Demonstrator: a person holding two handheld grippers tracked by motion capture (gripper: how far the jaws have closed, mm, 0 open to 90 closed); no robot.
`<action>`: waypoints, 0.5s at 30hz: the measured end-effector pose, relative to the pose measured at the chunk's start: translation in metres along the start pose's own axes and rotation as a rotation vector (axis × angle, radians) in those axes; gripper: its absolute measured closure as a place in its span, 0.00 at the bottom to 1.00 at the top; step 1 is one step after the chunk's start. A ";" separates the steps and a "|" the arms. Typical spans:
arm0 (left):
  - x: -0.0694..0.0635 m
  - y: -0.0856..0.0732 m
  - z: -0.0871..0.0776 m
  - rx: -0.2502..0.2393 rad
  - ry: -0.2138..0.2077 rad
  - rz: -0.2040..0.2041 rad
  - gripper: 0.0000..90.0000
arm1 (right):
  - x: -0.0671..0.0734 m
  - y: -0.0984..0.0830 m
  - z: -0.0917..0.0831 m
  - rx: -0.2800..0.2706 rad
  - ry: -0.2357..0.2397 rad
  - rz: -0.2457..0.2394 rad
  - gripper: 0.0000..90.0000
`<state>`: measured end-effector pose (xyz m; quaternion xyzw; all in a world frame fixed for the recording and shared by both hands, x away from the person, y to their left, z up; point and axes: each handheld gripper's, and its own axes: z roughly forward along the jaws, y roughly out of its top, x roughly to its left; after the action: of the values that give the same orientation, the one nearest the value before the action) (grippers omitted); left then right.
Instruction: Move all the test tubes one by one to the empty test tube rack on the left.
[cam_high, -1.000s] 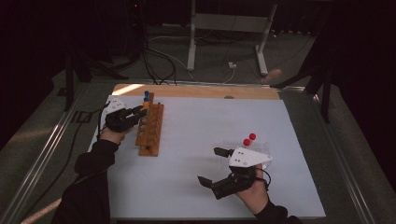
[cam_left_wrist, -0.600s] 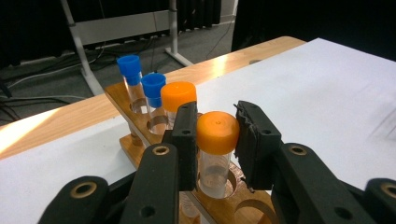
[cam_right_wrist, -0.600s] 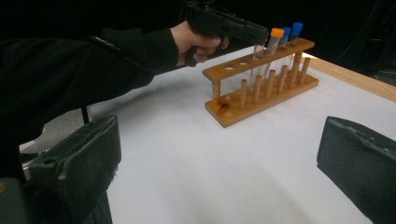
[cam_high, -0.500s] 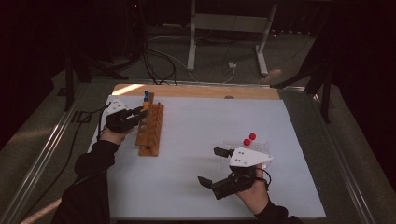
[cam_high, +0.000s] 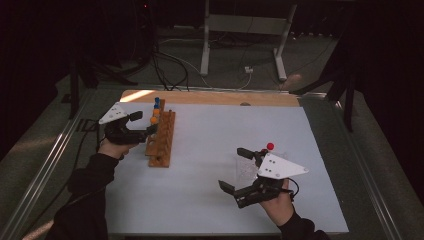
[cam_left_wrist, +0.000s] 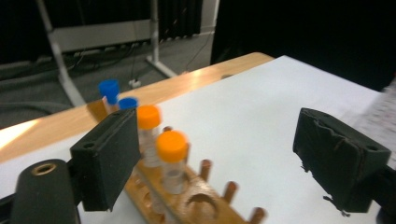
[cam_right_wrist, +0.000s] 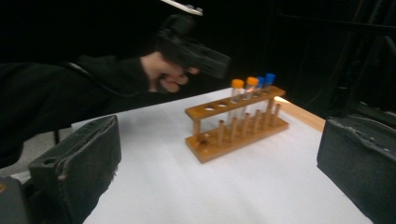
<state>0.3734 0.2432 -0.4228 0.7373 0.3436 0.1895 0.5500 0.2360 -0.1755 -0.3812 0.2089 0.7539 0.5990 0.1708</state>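
A wooden tube rack (cam_high: 161, 139) stands on the white table sheet (cam_high: 210, 150) at the left. Two orange-capped tubes (cam_left_wrist: 171, 147) and two blue-capped tubes (cam_left_wrist: 109, 88) stand in its far holes. My left gripper (cam_high: 143, 124) hovers just left of the rack. Its jaws have just been opening and now stand wide apart, with nothing clamped between them (cam_left_wrist: 224, 161). My right gripper (cam_high: 236, 170) is open at the near right and points towards the rack (cam_right_wrist: 236, 123), empty (cam_right_wrist: 219, 168). A red-capped tube (cam_high: 270, 146) lies just beyond it.
The rack's near holes (cam_left_wrist: 198, 205) are empty. A bare wooden strip (cam_high: 210, 97) runs along the table's far edge. Beyond it are a metal stand (cam_high: 240, 30) and cables on the dark floor. A raised rail (cam_high: 45, 165) borders the table's left side.
The left gripper has opened wide and lifted a little up and away from the tubes at the rack. The right hand has stayed where it was.
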 end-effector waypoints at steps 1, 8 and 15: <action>-0.003 0.001 -0.004 -0.008 -0.006 0.000 0.12 | -0.003 0.002 -0.002 0.007 -0.012 0.001 0.00; -0.030 -0.003 -0.023 -0.029 -0.081 0.030 0.03 | -0.027 0.006 -0.025 0.030 -0.105 -0.003 0.00; -0.057 -0.013 -0.035 -0.057 -0.124 0.050 0.03 | -0.047 -0.008 -0.047 0.077 -0.255 0.012 0.00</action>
<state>0.3067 0.2284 -0.4184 0.7400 0.2846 0.1668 0.5862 0.2510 -0.2408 -0.3778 0.2944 0.7472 0.5393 0.2534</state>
